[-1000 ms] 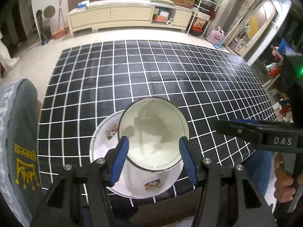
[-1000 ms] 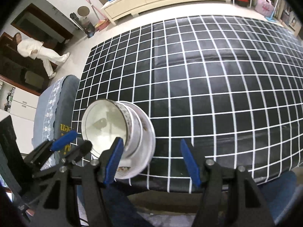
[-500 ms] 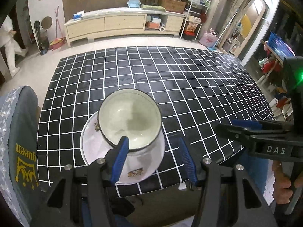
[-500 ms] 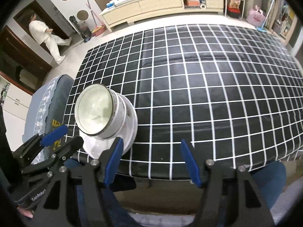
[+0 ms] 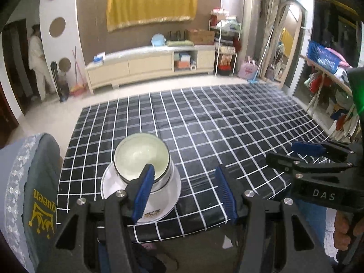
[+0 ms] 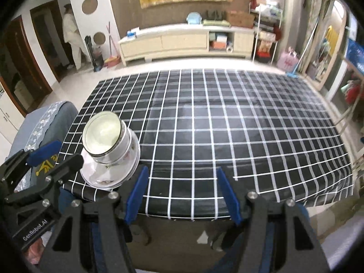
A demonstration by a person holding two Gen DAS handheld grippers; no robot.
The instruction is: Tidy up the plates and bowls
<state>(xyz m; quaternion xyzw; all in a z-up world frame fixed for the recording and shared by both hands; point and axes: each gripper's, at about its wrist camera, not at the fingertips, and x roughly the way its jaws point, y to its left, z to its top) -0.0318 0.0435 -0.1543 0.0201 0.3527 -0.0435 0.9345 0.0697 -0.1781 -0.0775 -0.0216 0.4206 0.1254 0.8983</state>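
Left claw (image 5: pixel 185 190) empty, bowl (image 5: pixel 141 159) just beyond

Bowls (image 6: pixel 105 137) stacked on plates (image 6: pixel 107 177), at the table's (image 6: pixel 227 125) near left corner, chair (image 6: pixel 45 118) just left

On the worktop (image 6: pixel 227 125) I count one stack of bowls (image 6: pixel 109 136), apparently two nested, though I cannot tell for sure, on plates (image 6: pixel 107 177) of uncertain number. I count two tools: left tool (image 5: pixel 184 191), right tool (image 6: pixel 182 193). One person (image 6: pixel 71 34) stands behind.
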